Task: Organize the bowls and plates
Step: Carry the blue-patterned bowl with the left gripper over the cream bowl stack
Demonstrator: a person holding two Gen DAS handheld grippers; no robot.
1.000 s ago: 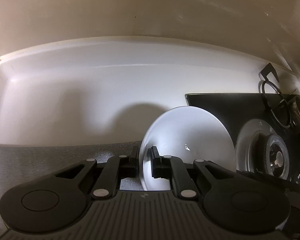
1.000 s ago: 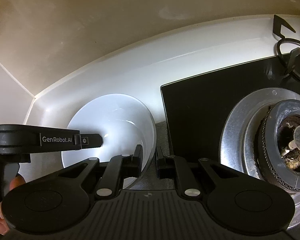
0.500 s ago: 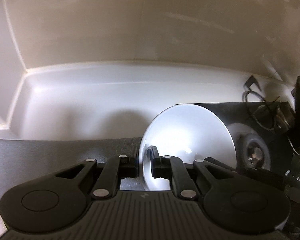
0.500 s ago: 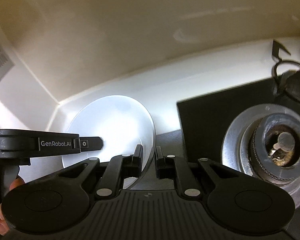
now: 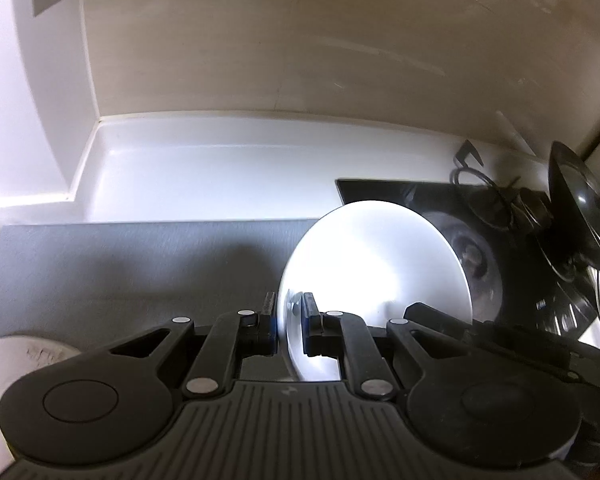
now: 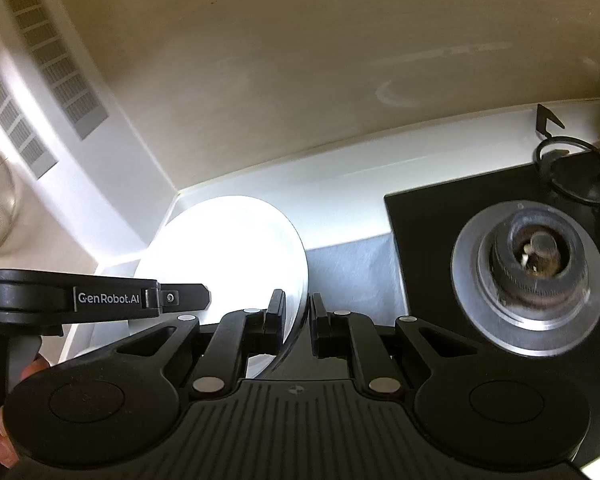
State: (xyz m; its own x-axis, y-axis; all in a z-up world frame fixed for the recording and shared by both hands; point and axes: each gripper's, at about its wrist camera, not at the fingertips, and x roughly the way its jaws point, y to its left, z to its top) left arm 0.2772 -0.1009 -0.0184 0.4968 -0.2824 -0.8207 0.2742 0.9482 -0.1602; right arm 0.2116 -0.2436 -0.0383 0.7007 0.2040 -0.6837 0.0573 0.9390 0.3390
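Two grippers share one white plate (image 5: 376, 264); the left gripper (image 5: 289, 320) has its fingers pressed narrow on the rim at one side, and the right gripper (image 6: 296, 320) pinches the opposite rim in the same way, so the plate hangs between them, above the grey counter mat (image 5: 140, 264) and free of it.

I judge the plate to be ceramic; it is stiff and will not bend, but it is fragile and rather heavy for such a thin hold, and the glaze looks smooth, so it may slip between the pads if one side pulls away. The rim is the only good place to take it, and two opposite points, as now, keep it level; both hands should travel together.

The plate is plain white, round and shallow, with a glossy face that throws back strong light; its edge is thin, and no crack or pattern is visible.

Near it, at the right, stands the black stove top (image 6: 440, 232) with a round burner (image 6: 528, 276); the plate must not knock against this.
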